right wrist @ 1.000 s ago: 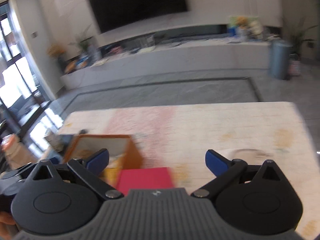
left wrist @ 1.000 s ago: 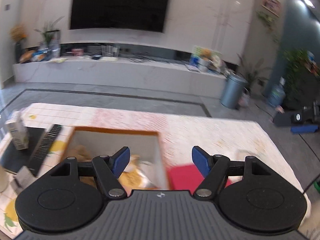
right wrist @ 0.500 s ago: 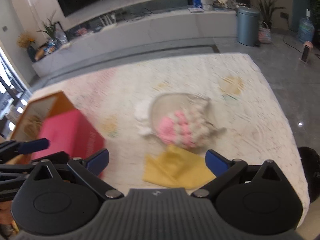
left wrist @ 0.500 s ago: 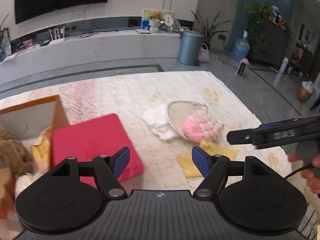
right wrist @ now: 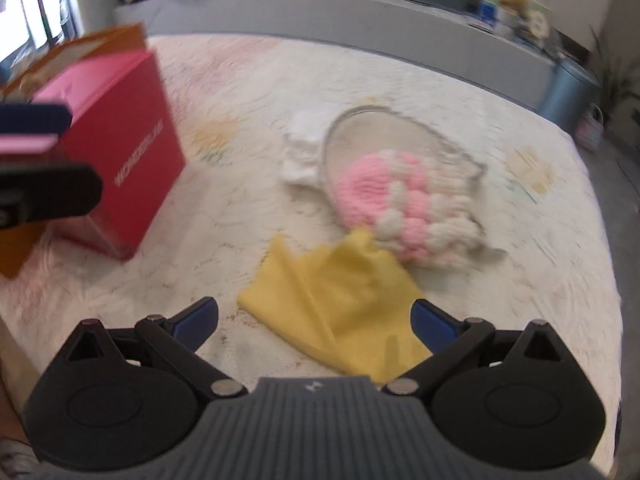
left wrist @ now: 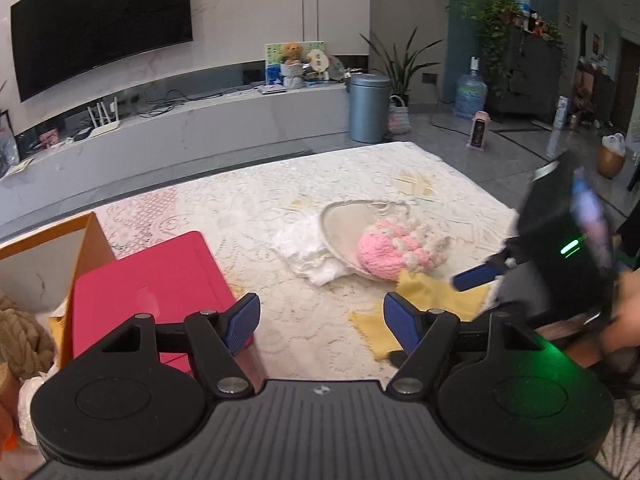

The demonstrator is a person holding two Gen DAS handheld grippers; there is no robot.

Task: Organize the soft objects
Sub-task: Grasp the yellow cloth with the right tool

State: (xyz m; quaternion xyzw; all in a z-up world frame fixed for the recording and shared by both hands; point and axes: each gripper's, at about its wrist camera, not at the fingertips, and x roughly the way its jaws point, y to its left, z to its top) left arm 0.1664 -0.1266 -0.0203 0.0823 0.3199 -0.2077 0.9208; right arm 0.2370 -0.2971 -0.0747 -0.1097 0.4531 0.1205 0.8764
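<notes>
Right gripper (right wrist: 314,314): jaws spread wide, empty, poised just above yellow cloth (right wrist: 332,312), likely next pick. Left gripper (left wrist: 319,322): also spread, empty, idle betw. red box (left wrist: 148,284) & cloth. Pink/cream knit (right wrist: 404,216) lying half in shallow dish (right wrist: 380,136), white cloth (right wrist: 302,152) tucked beside. Orange box (left wrist: 86,240) behind, prob. the drop-off. Box side reads approx. "WONDERLAB", blurred.

red box (right wrist: 120,148) | side print: "WONDERLAB", blurred, seen upside down
</notes>
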